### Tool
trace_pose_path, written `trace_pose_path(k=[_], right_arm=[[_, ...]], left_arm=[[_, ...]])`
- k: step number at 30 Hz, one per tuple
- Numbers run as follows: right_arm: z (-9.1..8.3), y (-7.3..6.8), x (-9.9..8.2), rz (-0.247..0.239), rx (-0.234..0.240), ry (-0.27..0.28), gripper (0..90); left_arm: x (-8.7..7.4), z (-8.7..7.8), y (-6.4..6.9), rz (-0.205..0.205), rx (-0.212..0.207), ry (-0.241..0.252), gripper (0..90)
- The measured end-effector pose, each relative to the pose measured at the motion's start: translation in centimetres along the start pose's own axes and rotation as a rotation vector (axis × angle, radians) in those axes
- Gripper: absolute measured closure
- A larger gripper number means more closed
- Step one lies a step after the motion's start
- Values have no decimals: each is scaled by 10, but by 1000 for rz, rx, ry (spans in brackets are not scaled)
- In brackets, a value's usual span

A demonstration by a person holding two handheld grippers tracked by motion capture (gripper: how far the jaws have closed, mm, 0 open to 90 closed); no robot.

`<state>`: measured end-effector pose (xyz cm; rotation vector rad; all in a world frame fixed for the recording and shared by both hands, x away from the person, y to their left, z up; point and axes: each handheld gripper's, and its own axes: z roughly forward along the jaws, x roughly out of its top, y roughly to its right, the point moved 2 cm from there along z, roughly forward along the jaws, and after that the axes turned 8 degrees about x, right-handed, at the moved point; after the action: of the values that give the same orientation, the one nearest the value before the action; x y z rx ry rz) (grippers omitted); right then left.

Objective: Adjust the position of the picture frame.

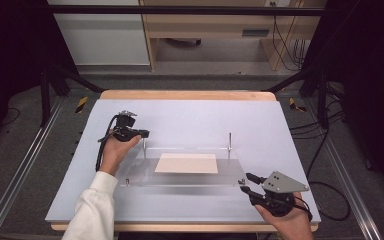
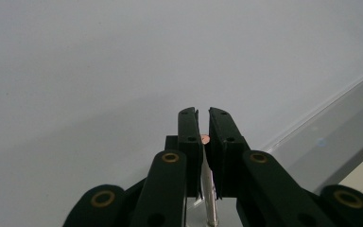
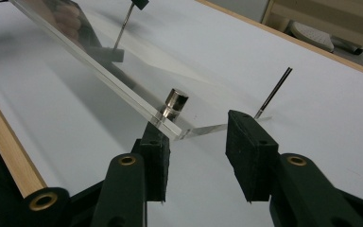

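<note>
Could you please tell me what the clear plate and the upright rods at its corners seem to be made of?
The plate looks like clear acrylic, possibly glass: see-through, glossy, with bright edges. The rods look like metal: thin, grey, shiny.

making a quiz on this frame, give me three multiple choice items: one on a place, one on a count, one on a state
1. Where does the beige sheet lie?
A. on the clear plate
B. on the floor
C. in the right tongs

2. How many tall thin rods stand at the plate's far corners?
A. one
B. two
C. four

3. How do the left tongs stand?
A. wide open
B. shut on a rod
C. shut on the sheet

Key: A, it rests mid-plate; B, one rod at each far corner; B, the pads pinch the metal rod.
</note>
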<state>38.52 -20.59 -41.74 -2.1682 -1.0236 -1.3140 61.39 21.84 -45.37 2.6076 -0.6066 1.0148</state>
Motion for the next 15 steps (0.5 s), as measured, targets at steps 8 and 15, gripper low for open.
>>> trace_pose_path(k=[8, 15], right_arm=[[2, 1, 3, -13, 2, 3, 587], [2, 2, 7, -13, -2, 2, 592]], left_arm=[[0, 0, 0, -4, -1, -1, 832], [0, 0, 0, -6, 4, 0, 827]])
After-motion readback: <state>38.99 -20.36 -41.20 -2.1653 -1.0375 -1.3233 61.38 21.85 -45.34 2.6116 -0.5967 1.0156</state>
